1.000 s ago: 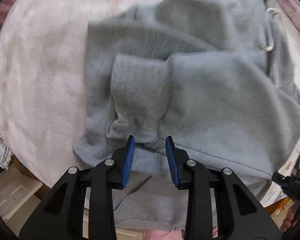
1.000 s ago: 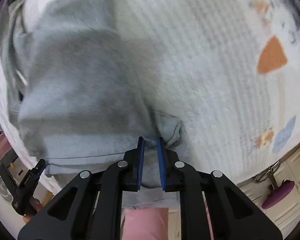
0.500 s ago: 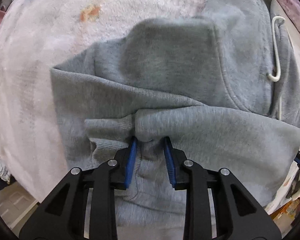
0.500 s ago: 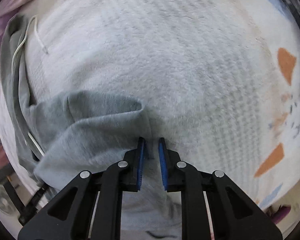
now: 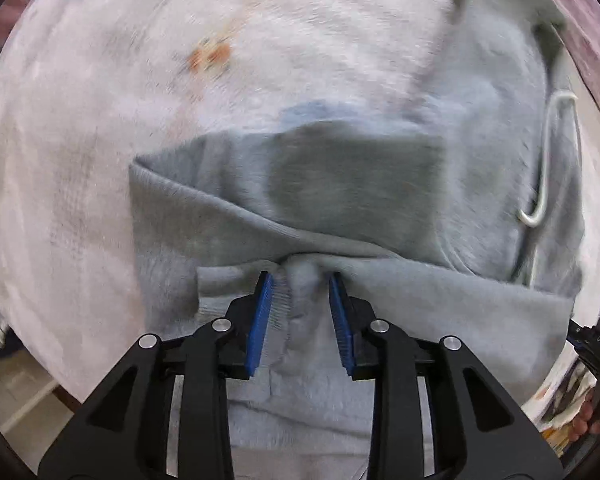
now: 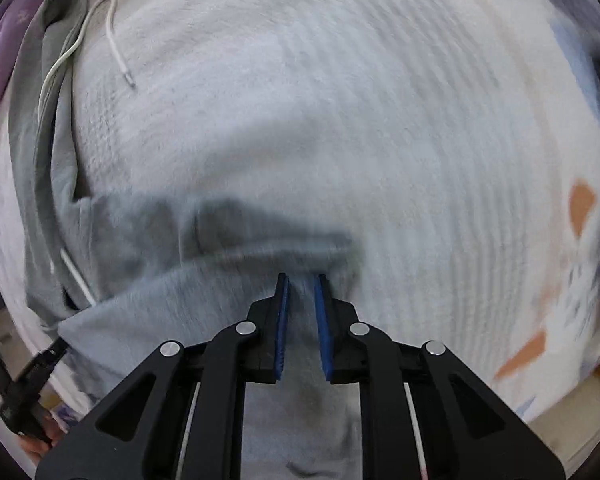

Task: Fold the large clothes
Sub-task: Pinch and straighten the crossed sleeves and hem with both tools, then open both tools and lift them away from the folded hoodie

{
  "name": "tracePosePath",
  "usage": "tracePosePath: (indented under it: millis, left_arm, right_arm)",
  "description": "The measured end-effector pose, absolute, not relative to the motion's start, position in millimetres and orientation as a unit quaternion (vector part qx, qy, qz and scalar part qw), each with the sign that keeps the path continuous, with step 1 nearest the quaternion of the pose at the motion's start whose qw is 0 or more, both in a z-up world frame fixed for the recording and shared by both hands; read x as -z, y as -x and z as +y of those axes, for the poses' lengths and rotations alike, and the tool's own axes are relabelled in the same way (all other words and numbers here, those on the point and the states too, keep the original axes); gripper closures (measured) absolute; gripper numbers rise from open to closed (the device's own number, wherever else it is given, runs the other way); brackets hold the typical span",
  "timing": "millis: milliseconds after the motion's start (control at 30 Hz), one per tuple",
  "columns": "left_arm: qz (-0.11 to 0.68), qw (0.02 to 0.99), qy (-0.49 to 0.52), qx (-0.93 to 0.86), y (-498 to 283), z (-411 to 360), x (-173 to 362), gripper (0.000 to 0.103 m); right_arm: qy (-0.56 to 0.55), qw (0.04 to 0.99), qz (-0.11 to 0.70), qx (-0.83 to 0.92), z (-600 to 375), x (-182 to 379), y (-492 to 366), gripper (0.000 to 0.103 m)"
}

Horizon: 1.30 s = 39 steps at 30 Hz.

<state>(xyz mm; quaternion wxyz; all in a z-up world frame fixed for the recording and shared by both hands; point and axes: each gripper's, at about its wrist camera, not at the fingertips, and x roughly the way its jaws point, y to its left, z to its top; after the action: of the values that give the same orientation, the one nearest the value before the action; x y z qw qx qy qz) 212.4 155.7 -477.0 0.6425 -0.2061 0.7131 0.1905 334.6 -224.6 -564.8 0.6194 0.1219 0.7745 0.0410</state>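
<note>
Looking along the left gripper, a grey hoodie lies on a pale blanket that covers the whole surface. The blue pads stand a moderate way apart with a bunched fold of the hoodie between them; the cloth fills the gap and looks held. Beyond the fingertips a folded edge runs crosswise, with a darker shaded panel behind it. The hoodie's left edge ends at a folded corner, and past it the blanket lies bare and wide to the left and far side. On the right a white drawstring hangs down the hood area, close to the blanket's right margin, where a purple patterned cloth begins. At the lower right the other gripper's black tip shows beside the blanket's edge.

From the right gripper, the pads sit close together, a narrow slit between them, pinching the hoodie at its right-hand edge. The grey cloth spreads left from the fingertips, its folded edge blurred. Along the left rim the hood lies in a long strip with its drawstring trailing onto the blanket. Ahead and to the right the ribbed blanket is bare, with orange shapes near its right edge.
</note>
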Motion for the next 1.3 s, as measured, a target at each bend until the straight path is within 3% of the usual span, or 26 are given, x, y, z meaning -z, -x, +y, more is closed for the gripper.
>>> tracePosePath:
  millis: [167, 333, 567, 700, 1033, 1100, 1133, 1167, 1300]
  left_arm:
    - [0.724, 0.631, 0.195, -0.197, -212, 134, 488, 0.073]
    - [0.725, 0.643, 0.157, -0.191, -219, 123, 497, 0.071]
    - [0.733, 0.626, 0.198, -0.178, -189, 106, 477, 0.071]
    - [0.742, 0.628, 0.158, -0.172, -186, 89, 501, 0.07]
    - [0.737, 0.625, 0.181, -0.184, -200, 87, 446, 0.066]
    - [0.733, 0.626, 0.189, -0.188, -198, 83, 433, 0.042]
    - [0.727, 0.63, 0.193, -0.192, -196, 83, 424, 0.032]
    - [0.721, 0.636, 0.198, -0.191, -193, 81, 415, 0.031]
    - [0.716, 0.64, 0.21, -0.184, -184, 69, 390, 0.028]
  right_arm:
    - [-0.117, 0.613, 0.78, -0.054, -217, 546, -308, 0.088]
    - [-0.1, 0.594, 0.797, -0.041, -199, 589, -304, 0.09]
    - [-0.066, 0.594, 0.799, -0.067, -200, 552, -292, 0.089]
    - [-0.103, 0.581, 0.806, -0.049, -201, 591, -267, 0.089]
    - [-0.111, 0.575, 0.809, -0.06, -201, 555, -261, 0.087]
    - [-0.112, 0.574, 0.808, -0.066, -208, 543, -256, 0.078]
    - [-0.109, 0.574, 0.809, -0.064, -209, 536, -251, 0.05]
    - [-0.104, 0.578, 0.807, -0.061, -200, 536, -249, 0.027]
    - [-0.07, 0.602, 0.793, -0.055, -194, 510, -232, 0.023]
